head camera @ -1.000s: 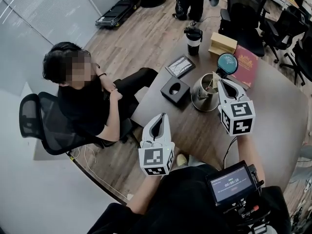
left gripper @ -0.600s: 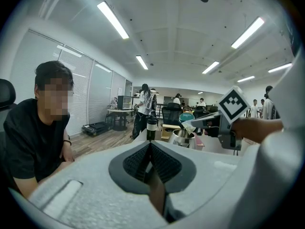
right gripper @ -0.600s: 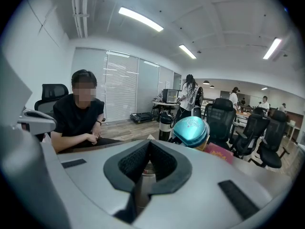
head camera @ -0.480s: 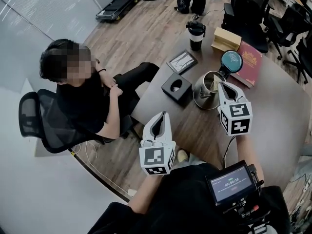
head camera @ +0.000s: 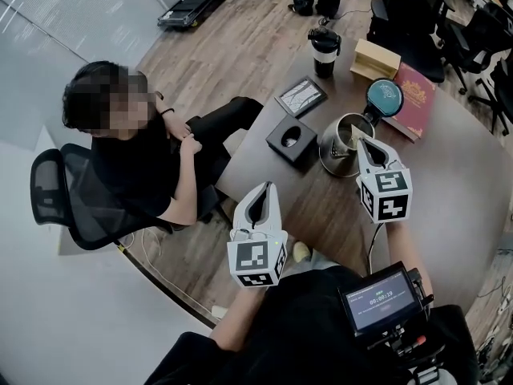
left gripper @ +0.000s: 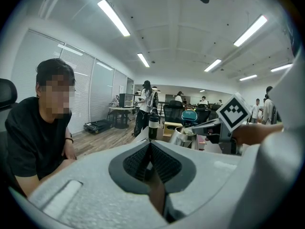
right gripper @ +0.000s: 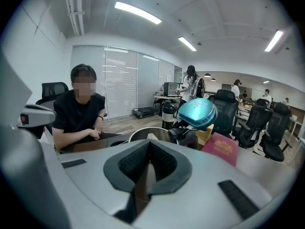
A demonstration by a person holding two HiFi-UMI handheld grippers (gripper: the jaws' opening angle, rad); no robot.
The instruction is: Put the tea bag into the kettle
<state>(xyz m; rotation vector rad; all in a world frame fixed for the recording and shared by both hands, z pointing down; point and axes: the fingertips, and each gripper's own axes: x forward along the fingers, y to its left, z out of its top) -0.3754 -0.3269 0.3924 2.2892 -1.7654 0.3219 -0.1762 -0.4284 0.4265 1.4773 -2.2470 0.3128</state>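
The right gripper (head camera: 362, 137) has its jaws pressed together on a small pale corner of paper, which I take to be the tea bag (head camera: 356, 131). Only that peak shows past the tips, so whether the pinch is on the pouch or its tag cannot be told. It hangs right at the open mouth of the steel kettle (head camera: 330, 154), whose teal lid (head camera: 385, 97) stands tipped back behind the opening. The right gripper view shows the same pale tip (right gripper: 151, 138) just ahead of the jaws, with the kettle rim (right gripper: 142, 131) beyond.

The left gripper (head camera: 262, 192) is well back near the surface's near edge, jaws closed on nothing.

A tea bag should weigh almost nothing and be limp and easily torn, so a light pinch at its top corner is likely enough. It may swing, and damp paper could cling to the pads on release.

The mouth looks wide, but the raised lid crowds its far side and the rim's near lip sits under the jaws, so a straight drop from above seems safest. The black tissue box (head camera: 291, 139) stands just left of the kettle and the red book (head camera: 413, 100) behind it. To the right the surface (head camera: 453, 187) is bare
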